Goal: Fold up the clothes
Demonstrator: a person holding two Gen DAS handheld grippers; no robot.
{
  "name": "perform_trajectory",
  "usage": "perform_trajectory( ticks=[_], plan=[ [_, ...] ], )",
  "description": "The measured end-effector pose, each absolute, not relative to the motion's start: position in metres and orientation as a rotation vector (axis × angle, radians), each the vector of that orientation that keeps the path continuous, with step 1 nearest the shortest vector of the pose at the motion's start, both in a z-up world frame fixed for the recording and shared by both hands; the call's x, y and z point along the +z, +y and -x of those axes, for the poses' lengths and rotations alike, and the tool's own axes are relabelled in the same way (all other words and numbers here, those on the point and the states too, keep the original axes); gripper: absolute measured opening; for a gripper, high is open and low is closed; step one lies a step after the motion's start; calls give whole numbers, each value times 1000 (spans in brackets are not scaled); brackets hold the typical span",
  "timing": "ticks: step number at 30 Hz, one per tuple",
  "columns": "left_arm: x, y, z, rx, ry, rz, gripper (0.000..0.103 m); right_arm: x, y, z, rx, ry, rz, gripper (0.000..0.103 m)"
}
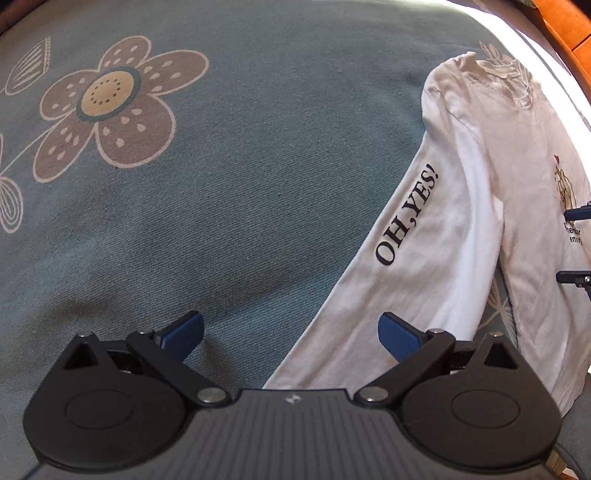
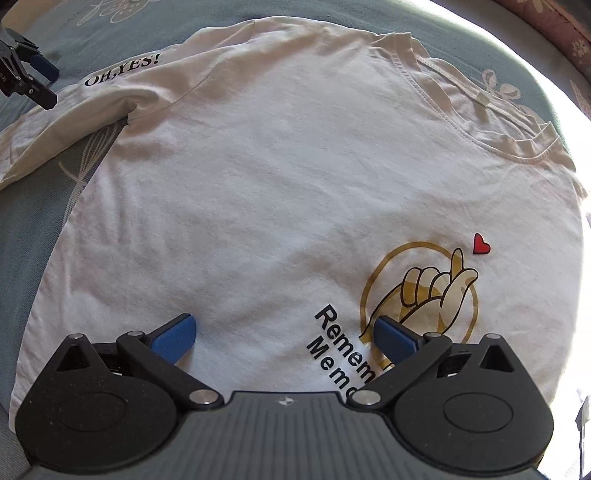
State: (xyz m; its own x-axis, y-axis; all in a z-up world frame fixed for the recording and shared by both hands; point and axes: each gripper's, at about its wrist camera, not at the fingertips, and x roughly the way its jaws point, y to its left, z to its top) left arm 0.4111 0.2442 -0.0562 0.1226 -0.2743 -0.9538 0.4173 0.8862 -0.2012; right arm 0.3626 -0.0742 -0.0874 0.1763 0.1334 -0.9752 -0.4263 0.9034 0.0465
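A white T-shirt lies flat and face up on a blue-grey bedspread. Its chest carries a gold finger-heart print with a small red heart. One sleeve, printed "OH,YES!", stretches out to the side. My left gripper hovers open over the edge of that sleeve near its cuff, with nothing between its blue pads. My right gripper hangs open above the shirt's body beside the print, also holding nothing. The left gripper shows at the top left of the right wrist view.
The bedspread has a large brown flower pattern left of the shirt. An orange wooden frame stands past the bed's far right edge. Bright light washes out the bed's right side.
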Motion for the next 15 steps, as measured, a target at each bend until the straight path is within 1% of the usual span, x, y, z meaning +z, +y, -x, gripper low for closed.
perform_trajectory(
  ticks=[4, 6, 8, 10, 12, 15],
  plan=[
    [-40, 194, -409, -667, 1260, 76, 100, -87, -79, -361, 367, 1316, 231, 103],
    [-52, 160, -411, -740, 1276, 142, 100, -87, -82, -359, 359, 1302, 218, 103],
    [-68, 137, -411, -721, 1294, 123, 100, -86, -87, -356, 365, 1286, 214, 103],
    [-83, 139, -415, -614, 1328, 127, 99, -85, -92, -354, 384, 1279, 217, 103],
    [-84, 156, -417, -581, 1294, 193, 97, -84, -98, -352, 416, 1275, 224, 103],
    [-74, 169, -420, -365, 1266, 119, 96, -82, -108, -348, 472, 1254, 225, 103]
  ],
)
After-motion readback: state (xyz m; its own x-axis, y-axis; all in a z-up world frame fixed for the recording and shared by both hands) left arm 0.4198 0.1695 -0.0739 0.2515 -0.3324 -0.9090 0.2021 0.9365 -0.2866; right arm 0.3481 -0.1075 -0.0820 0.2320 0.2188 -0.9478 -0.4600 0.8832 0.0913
